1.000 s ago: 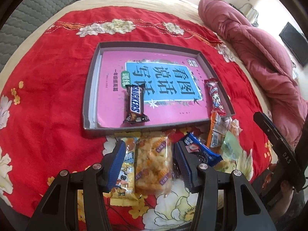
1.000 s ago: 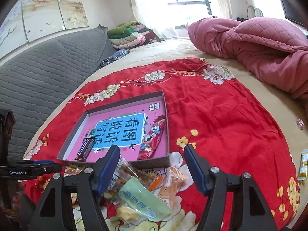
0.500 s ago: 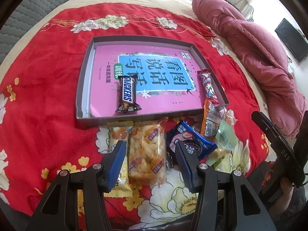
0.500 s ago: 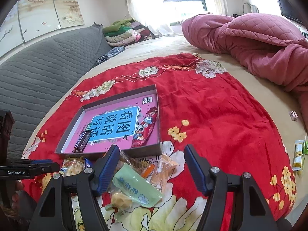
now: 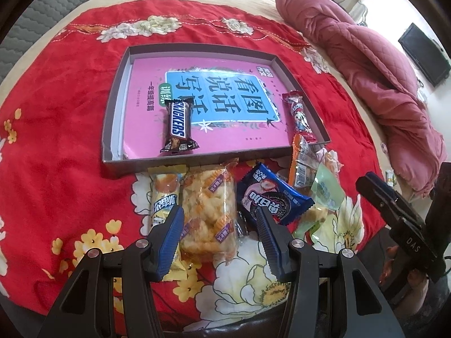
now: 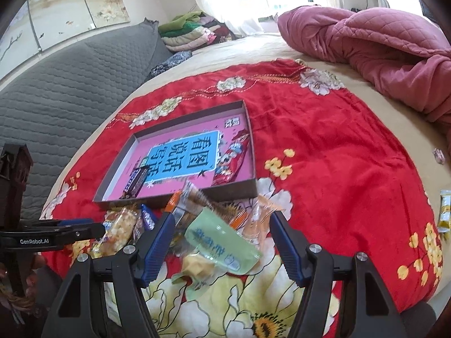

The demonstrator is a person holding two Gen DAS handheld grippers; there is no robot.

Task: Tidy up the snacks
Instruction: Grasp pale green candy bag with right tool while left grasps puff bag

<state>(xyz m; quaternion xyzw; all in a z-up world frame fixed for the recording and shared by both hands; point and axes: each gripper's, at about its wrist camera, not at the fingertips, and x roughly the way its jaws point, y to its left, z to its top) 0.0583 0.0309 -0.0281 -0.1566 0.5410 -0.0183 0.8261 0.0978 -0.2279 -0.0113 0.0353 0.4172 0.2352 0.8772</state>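
A shallow grey tray [image 5: 169,164] lined with a pink book holds a Snickers bar [image 5: 178,125] and a red candy packet [image 5: 300,115]. Loose snacks lie on the red cloth in front of it: a yellow packet [image 5: 163,200], a clear cracker packet [image 5: 208,208], a blue Oreo packet [image 5: 270,197], an orange-edged packet [image 5: 303,163] and a green packet [image 6: 222,242]. My left gripper [image 5: 218,225] is open, its fingers either side of the cracker packet's near end. My right gripper [image 6: 222,222] is open above the green packet.
The red flowered cloth [image 6: 338,146] covers a bed. A pink quilt [image 6: 380,48] is bunched at the far right, and a grey padded headboard [image 6: 70,84] runs along the left. One small yellow packet [image 6: 445,208] lies apart at the cloth's right edge.
The left gripper has drawn back a little from the tray, so its fingertips now sit at the cracker packet's near end. The right gripper has tipped slightly downward. Both stay open.
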